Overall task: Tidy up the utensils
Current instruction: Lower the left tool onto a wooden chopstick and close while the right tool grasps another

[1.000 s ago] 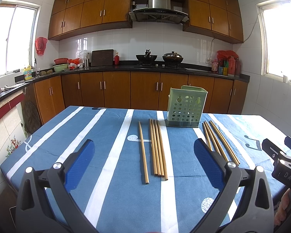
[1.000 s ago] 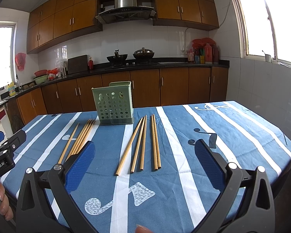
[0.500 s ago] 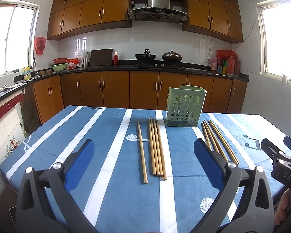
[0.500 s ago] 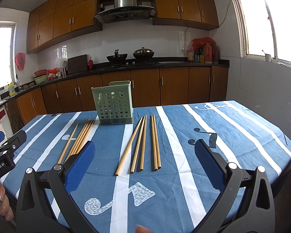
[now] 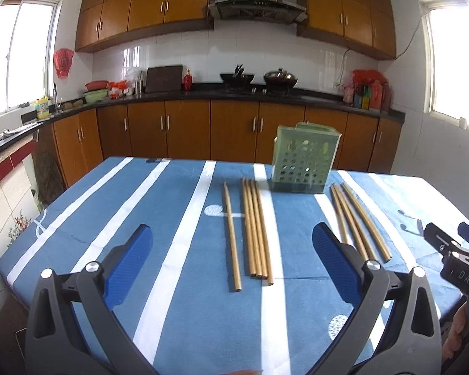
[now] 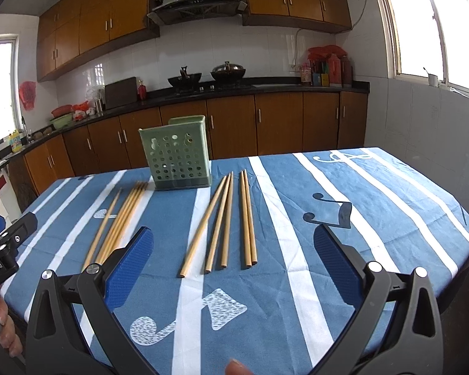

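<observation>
Left gripper [image 5: 231, 247]: jaws wide, empty
Right gripper [image 6: 233, 247]: jaws wide, empty
Approach: straddle chopsticks [image 6: 248, 218] mid-length, then drop into holder [image 6: 178, 159]

Daylit kitchen, bright on both my feeds. Light enters through window at left [image 5: 25, 53] and window at right [image 5: 453, 62] of left wrist view; both blown out to white. Large right-hand window [image 6: 422, 22] in right wrist view also overexposed. I see sun patch washing out blue-and-white striped tablecloth on table [image 5: 400, 200] at far right. Glare streaks on white wall tiles [image 5: 134, 56]. Heavy fisheye bending, dark vignette in corners. Green perforated plastic utensil holder [image 5: 305, 159] slightly soft, motion-blurred.
</observation>
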